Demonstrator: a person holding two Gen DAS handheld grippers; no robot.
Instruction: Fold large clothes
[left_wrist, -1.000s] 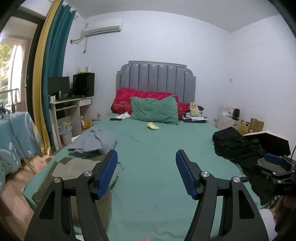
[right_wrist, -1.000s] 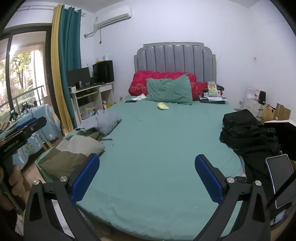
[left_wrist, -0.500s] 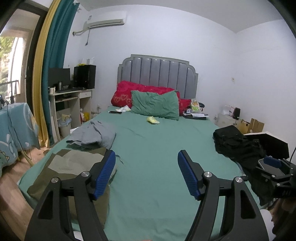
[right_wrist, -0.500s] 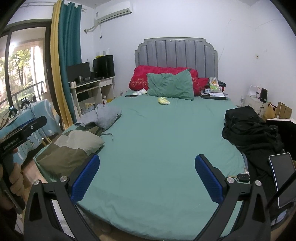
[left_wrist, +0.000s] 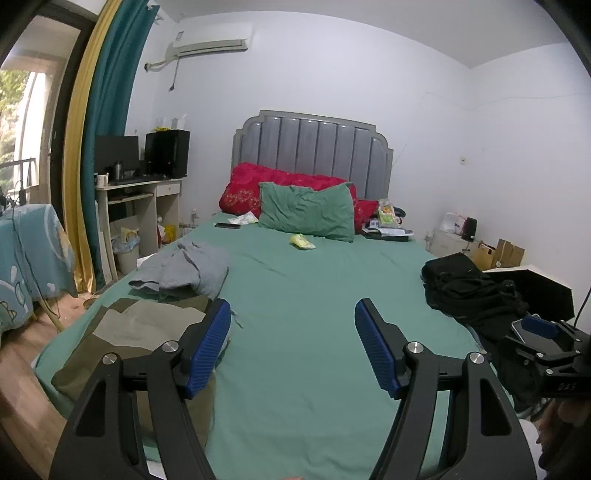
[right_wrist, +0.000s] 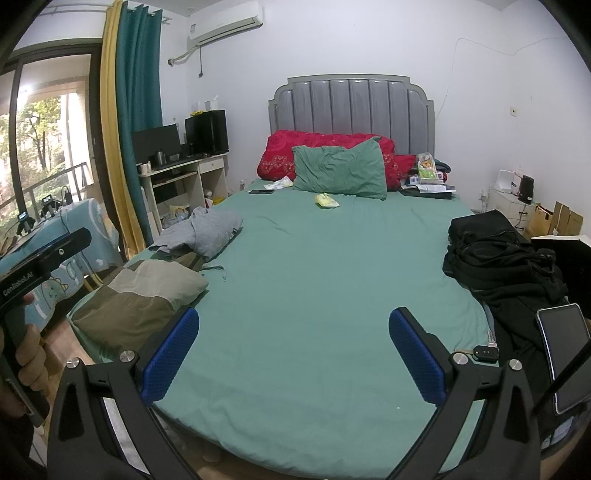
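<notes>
A folded olive and beige garment (left_wrist: 122, 332) lies on the bed's front left corner; it also shows in the right wrist view (right_wrist: 147, 295). A crumpled grey garment (left_wrist: 184, 269) lies behind it, also in the right wrist view (right_wrist: 207, 232). A heap of black clothes (left_wrist: 469, 291) sits at the bed's right edge, also in the right wrist view (right_wrist: 498, 258). My left gripper (left_wrist: 293, 339) is open and empty above the green sheet (left_wrist: 317, 295). My right gripper (right_wrist: 293, 350) is open and empty, wide apart, above the bed's front.
Green pillow (right_wrist: 340, 170) and red quilt (right_wrist: 325, 142) at the grey headboard. A small yellow item (right_wrist: 327, 200), a phone (right_wrist: 261, 191) and clutter lie near them. A key fob (right_wrist: 484, 353) and a tablet (right_wrist: 565, 354) at right. Desk (right_wrist: 181, 177) and curtain at left.
Both views have shifted slightly: the bed sits lower in frame and more of the wall and ceiling shows. Both grippers stay open and empty. Nothing on the bed has moved.
</notes>
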